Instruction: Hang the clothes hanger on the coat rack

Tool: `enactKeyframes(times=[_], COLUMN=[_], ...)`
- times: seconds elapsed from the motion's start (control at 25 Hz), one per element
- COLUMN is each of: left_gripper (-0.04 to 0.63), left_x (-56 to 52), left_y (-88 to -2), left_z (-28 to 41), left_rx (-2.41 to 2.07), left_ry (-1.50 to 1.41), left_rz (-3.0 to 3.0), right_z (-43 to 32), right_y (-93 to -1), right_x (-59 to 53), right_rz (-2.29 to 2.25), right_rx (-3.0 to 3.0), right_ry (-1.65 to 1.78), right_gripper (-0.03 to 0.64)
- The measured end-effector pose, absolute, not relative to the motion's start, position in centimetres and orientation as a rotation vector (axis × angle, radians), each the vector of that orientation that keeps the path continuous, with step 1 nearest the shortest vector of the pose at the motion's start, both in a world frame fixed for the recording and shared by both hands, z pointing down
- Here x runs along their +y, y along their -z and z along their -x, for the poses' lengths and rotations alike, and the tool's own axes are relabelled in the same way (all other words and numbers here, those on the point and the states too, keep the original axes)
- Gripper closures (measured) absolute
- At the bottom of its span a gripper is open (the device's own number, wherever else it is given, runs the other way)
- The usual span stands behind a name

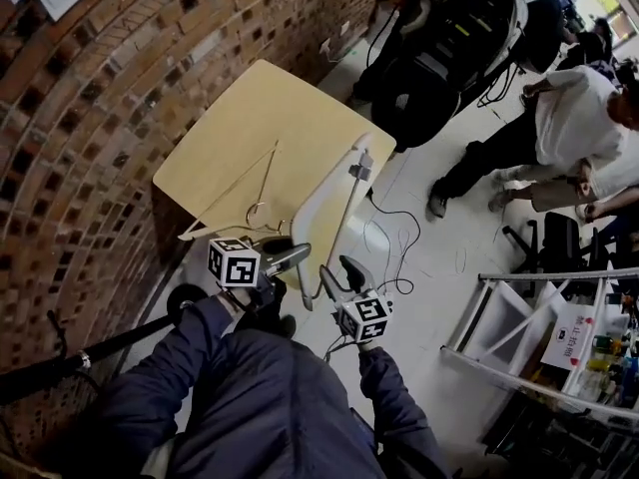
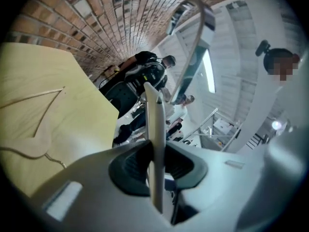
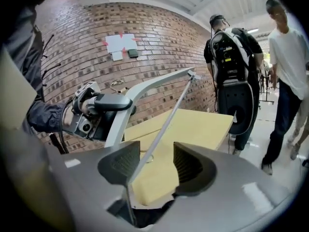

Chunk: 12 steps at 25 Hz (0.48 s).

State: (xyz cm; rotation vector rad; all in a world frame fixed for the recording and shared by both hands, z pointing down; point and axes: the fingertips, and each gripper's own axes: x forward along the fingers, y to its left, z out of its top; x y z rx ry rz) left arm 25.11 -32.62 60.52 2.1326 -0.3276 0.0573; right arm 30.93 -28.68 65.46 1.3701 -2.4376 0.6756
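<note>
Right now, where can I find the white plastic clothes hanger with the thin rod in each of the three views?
Head view: the white plastic clothes hanger is at centre, across the near right edge of the pale wooden table.
Left gripper view: centre, its bar upright, clamped between shut jaws.
Right gripper view: centre-left, arching overhead; its thin rod slants down between open jaws.
Shared landmark: that table, left in the left gripper view, centre-right in the right gripper view.
</note>
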Motion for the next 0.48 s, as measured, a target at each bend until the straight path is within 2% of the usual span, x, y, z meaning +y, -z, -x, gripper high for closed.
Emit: enactKeyframes(times=[0.48], left_gripper=[0.514], left_x=[-18.5], left_y=[-56.0], left_z=[-17.8], left_rx=[-0.395], left_ry=[-0.173], left_rz=[-2.271], right_z=[-29.1], right_y=[-59.2], right_x=[-19.9], right_rz=[-1.307], right_rx=[-2.467], right_ry=[-0.291], right_gripper=[0.403])
